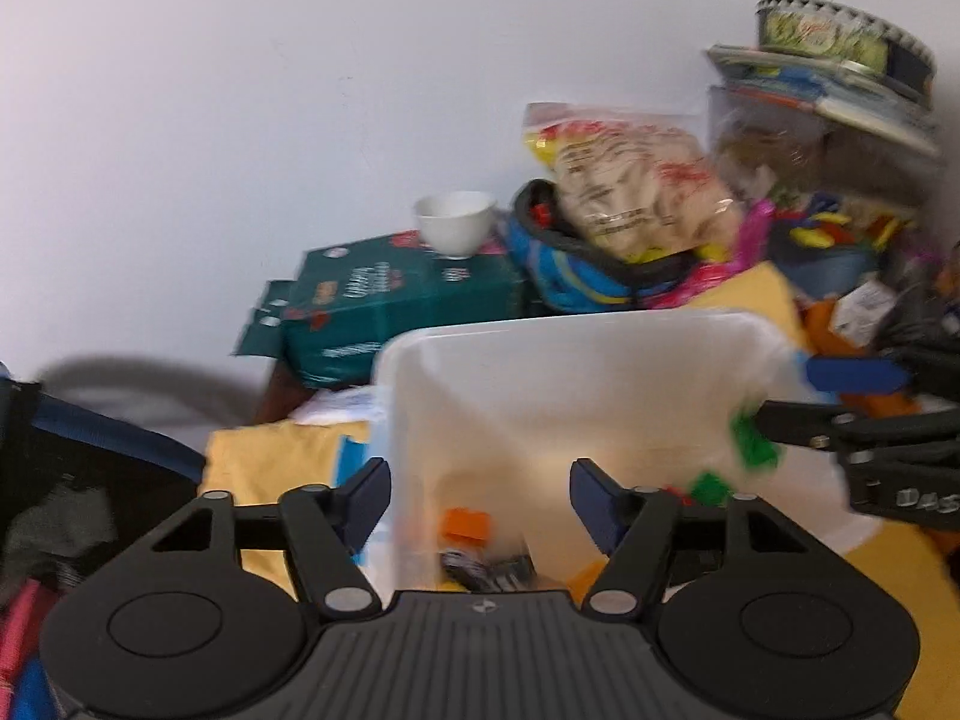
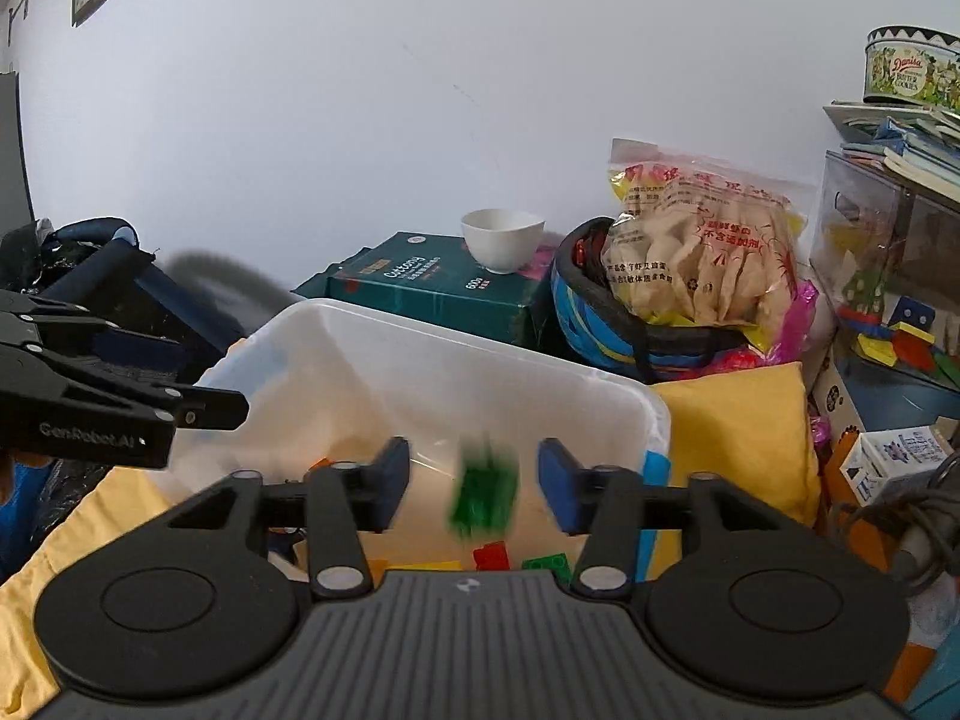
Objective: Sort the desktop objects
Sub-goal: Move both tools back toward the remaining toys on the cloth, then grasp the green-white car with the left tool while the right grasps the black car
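Note:
A translucent plastic bin (image 1: 570,354) (image 2: 372,336) stands on a yellow cloth (image 2: 738,426). My right gripper (image 2: 474,483) is open over its near rim. A green brick (image 2: 483,498), blurred, is in the air between the fingers, touching neither; in the left wrist view the brick (image 1: 753,441) is just off the right gripper's fingertips (image 1: 780,414). Red (image 2: 491,555) and green (image 2: 549,564) bricks lie in the bin below. My left gripper (image 1: 480,501) is open and empty over the bin's left end, above an orange brick (image 1: 468,525).
Behind the bin stand a green box (image 2: 432,288) with a white bowl (image 2: 503,237) on it, a blue basket (image 2: 606,330) holding a snack bag (image 2: 702,252), and at right a clear drawer unit (image 2: 870,228) with books and a cookie tin (image 2: 909,72). A dark bag (image 2: 96,276) is at left.

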